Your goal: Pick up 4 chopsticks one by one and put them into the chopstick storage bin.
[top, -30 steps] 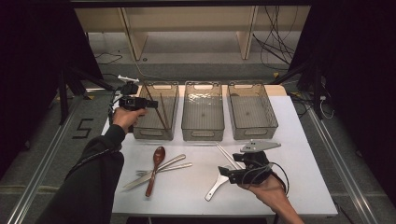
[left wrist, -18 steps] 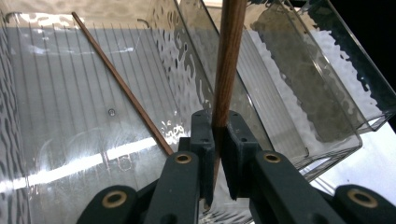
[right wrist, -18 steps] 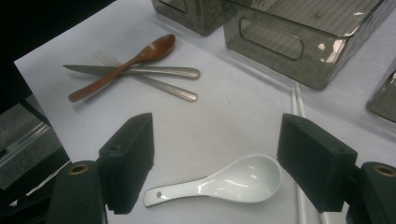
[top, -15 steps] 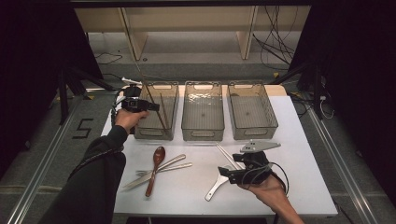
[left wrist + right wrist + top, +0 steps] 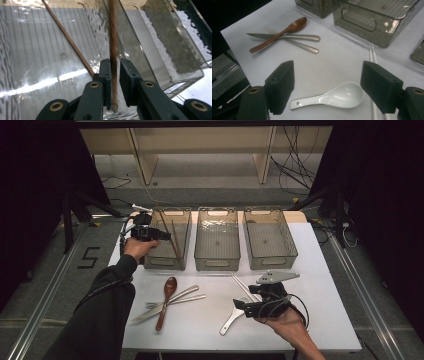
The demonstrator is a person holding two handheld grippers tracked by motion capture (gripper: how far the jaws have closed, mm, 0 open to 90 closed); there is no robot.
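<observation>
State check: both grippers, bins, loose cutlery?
left gripper: fingers just opening, gap beside brown chopstick between them
second chopstick: leaning in left bin
middle bin: empty
right bin: empty
right gripper: open, over white spoon
wooden spoon: lies across knife and fork
white chopsticks: flat on table

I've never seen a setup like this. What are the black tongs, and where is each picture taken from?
A person holds a two-jaw gripper in each hand. One picture looks down on the table; the other two come from cameras riding on the grippers. The left gripper, over the left bin, has just been opening its jaws, a brown chopstick between them. The right gripper hovers open over a white spoon. A wooden spoon, knife, fork and white chopsticks also lie there.
</observation>
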